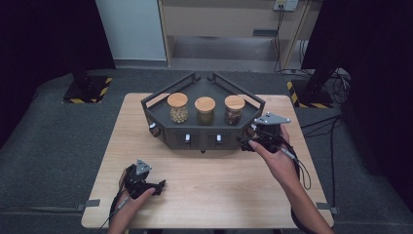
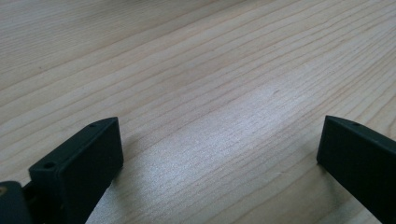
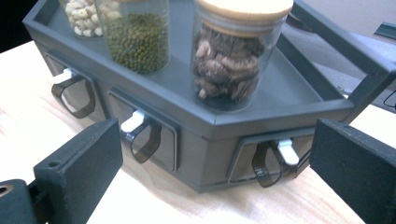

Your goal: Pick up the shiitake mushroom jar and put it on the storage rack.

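Observation:
A dark grey stand [image 1: 202, 127] with drawers in its front sits at the back middle of the wooden table [image 1: 219, 195]. Three wood-lidded jars stand on it: pale beans [image 1: 178, 108], green beans [image 1: 205, 111], brown pieces [image 1: 234, 109]. My right gripper [image 1: 247, 143] is open at the stand's right front corner. In the right gripper view it [image 3: 217, 158] faces the stand [image 3: 210, 135], with the right drawer's handle [image 3: 275, 161] beside its right jaw and the brown jar [image 3: 231, 60] above. My left gripper [image 1: 159, 187] rests low near the table's front left, open [image 2: 219, 144] over bare wood [image 2: 187, 70].
Two more drawer handles [image 3: 142, 135] [image 3: 74, 93] line the stand's front. Raised rails [image 1: 170, 87] edge the stand's back sides. Cables [image 1: 302, 170] trail from the right gripper. Striped pole bases [image 1: 87, 90] [image 1: 311, 92] stand on the grey floor beyond the table.

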`<state>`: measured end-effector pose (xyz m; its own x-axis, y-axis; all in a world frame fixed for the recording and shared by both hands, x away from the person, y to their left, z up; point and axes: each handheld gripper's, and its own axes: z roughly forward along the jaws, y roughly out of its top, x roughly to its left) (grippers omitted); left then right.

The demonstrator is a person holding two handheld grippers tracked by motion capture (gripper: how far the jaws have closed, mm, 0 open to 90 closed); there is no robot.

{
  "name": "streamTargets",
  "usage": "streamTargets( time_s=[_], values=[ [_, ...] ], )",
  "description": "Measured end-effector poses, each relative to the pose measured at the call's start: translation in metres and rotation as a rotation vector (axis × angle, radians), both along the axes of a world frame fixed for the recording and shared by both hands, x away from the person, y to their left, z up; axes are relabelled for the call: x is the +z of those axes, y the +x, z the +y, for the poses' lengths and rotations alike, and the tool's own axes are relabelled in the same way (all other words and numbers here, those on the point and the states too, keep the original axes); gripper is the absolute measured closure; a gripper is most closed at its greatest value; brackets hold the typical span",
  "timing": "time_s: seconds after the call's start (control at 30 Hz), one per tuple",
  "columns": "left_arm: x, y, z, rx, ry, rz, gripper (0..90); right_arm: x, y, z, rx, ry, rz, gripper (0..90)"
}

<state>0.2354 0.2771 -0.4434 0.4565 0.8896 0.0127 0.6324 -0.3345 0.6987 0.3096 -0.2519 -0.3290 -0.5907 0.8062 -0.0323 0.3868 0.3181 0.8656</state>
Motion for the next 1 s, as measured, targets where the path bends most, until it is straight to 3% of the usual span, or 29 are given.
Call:
streamTargets(
  time_s=[0.37,1.0],
  values=[
    [0.0,-0.001,-0.001,0.005,0.002,-0.001,0.0,-0.01,-0.018,-0.004,-0.001,-0.008,0.011,2.7],
    [0.0,-0.001,-0.001,0.008,0.002,-0.001,0.0,-0.028,-0.032,-0.022,-0.014,-0.004,0.034,2.7]
  ],
)
